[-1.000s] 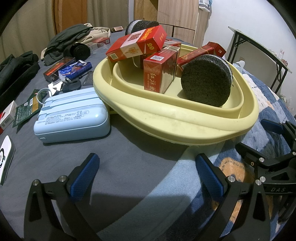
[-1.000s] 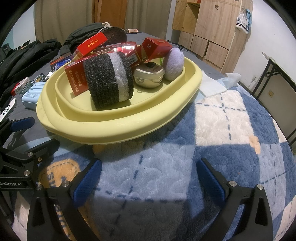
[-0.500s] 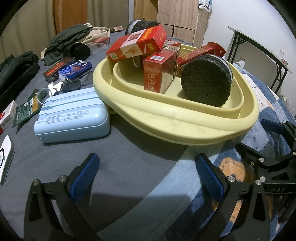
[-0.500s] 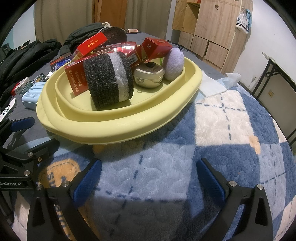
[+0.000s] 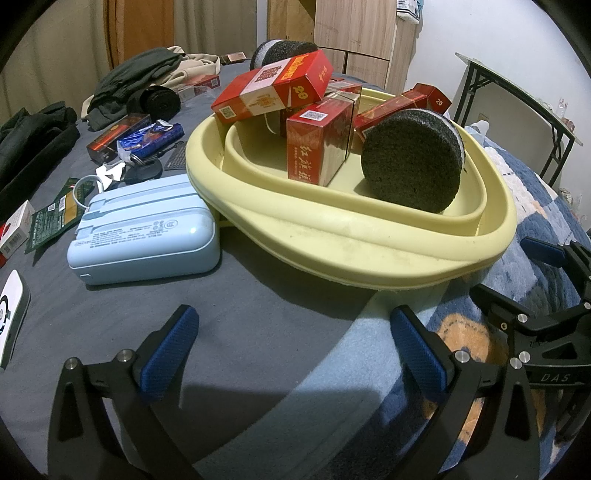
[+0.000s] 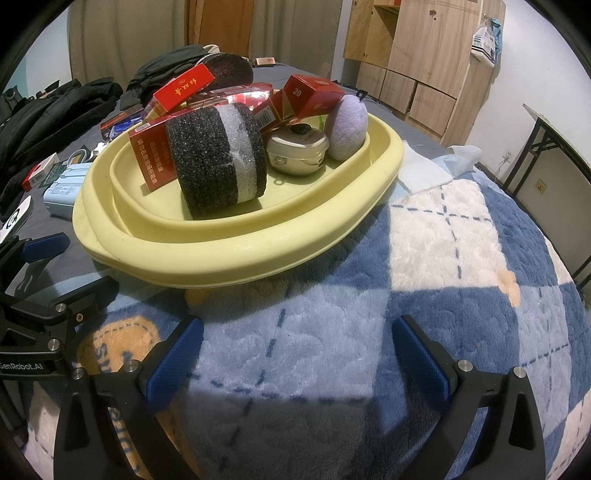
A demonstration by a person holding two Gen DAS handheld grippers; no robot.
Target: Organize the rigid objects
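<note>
Nothing has moved since the earlier frame: both grippers, left gripper (image 5: 291,350) and right gripper (image 6: 295,350), wait wide and empty below the loaded yellow basin (image 5: 369,236) at centre frame, the pale-blue case (image 5: 147,229) at left likely next to grasp.

wooden cabinets (image 6: 417,48), white wall (image 5: 491,33), folding table (image 5: 517,96)

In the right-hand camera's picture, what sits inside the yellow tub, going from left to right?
Red box → black-and-white sponge roll → small metal tin → lilac puff, all inside the yellow tub.
</note>
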